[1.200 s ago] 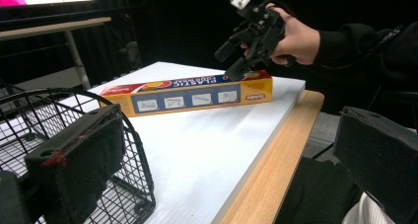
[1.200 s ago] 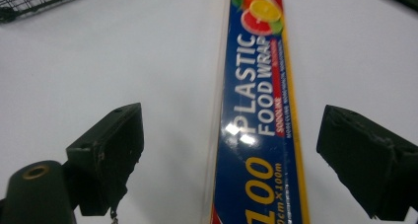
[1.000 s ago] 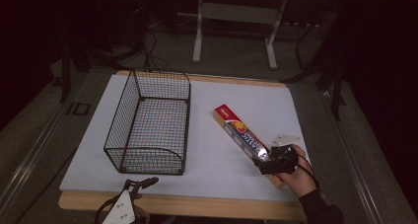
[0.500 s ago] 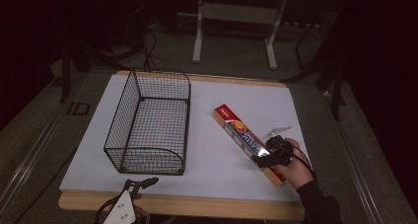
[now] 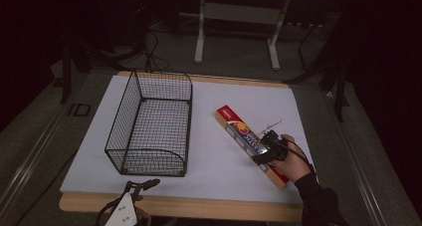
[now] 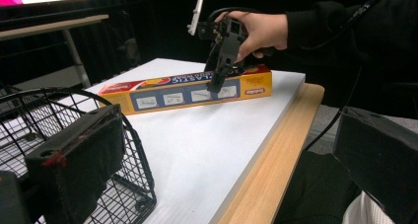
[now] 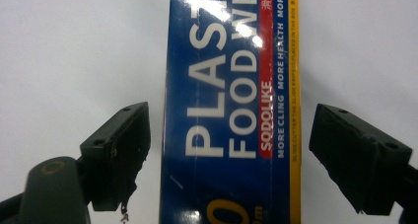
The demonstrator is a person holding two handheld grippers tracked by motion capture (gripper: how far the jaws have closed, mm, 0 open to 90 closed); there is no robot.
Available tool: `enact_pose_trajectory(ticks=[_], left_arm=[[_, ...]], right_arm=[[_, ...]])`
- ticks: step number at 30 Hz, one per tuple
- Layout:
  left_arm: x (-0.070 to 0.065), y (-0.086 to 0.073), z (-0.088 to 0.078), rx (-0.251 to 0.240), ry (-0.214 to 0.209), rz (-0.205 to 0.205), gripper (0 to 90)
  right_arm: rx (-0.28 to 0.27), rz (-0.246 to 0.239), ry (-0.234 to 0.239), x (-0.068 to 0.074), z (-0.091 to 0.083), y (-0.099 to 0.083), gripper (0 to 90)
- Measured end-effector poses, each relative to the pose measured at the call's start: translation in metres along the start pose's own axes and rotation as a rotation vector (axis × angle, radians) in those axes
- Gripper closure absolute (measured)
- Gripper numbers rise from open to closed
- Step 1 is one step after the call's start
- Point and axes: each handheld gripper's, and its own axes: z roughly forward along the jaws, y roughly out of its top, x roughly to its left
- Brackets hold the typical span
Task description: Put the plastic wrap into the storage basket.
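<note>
Your right hand-held gripper: jaws closing, not yet gripping (straddling box) | plastic wrap box: long glossy cardboard | worktop: white.

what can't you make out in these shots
- Food wrap box, right gripper view: its ends run off the top and bottom edges, so the printed words are cut short.
- Same box, high view: the hand and right gripper cover part of its near half; the print is too small to read.
- Wire basket, left gripper view: the left gripper's jaws block much of it.
- Left gripper, high view: its body runs off the bottom edge.
</note>
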Motion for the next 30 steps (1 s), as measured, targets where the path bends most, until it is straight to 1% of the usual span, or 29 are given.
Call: enact_pose_trajectory(ticks=[2,3,4,7,9,10,11,14,15,18,26,30], left_arm=[[0.0,0.0,0.0,0.0,0.0,0.001,0.1],[0.0,0.0,0.0,0.0,-0.001,0.001,0.1],[0.0,0.0,0.0,0.0,-0.001,0.002,0.1],[0.0,0.0,0.0,0.0,-0.001,0.0,0.1],[0.0,0.0,0.0,-0.002,-0.001,0.0,0.1],[0.0,0.0,0.0,-0.002,-0.002,0.0,0.1],[0.0,0.0,0.0,-0.002,-0.003,0.0,0.1],[0.0,0.0,0.0,-0.001,-0.002,0.001,0.1],[0.0,0.0,0.0,-0.003,-0.001,0.001,0.1],[0.0,0.001,-0.001,-0.01,-0.007,0.0,0.1],[0.0,0.0,0.0,0.004,-0.002,0.001,0.1],[0.0,0.0,-0.001,-0.001,-0.003,-0.003,0.1]], right_arm=[[0.011,-0.001,0.0,0.0,0.001,0.002,16.0],[0.032,-0.006,0.003,0.0,0.001,0.006,16.5],[0.041,-0.007,0.004,0.0,0.002,0.008,16.9],[0.06,-0.009,0.011,0.0,0.003,0.013,17.0],[0.072,-0.002,0.01,0.0,0.004,0.017,17.0],[0.074,-0.005,0.009,0.0,0.005,0.018,17.1],[0.075,-0.002,0.01,0.0,0.005,0.02,19.4],[0.078,-0.003,0.007,0.0,0.007,0.023,19.6],[0.091,0.001,0.014,0.001,0.009,0.027,19.6],[0.098,0.0,0.009,0.002,0.011,0.031,20.1],[0.125,0.009,0.002,0.0,0.02,0.045,23.5],[0.123,0.013,-0.007,-0.001,0.024,0.05,23.5]])
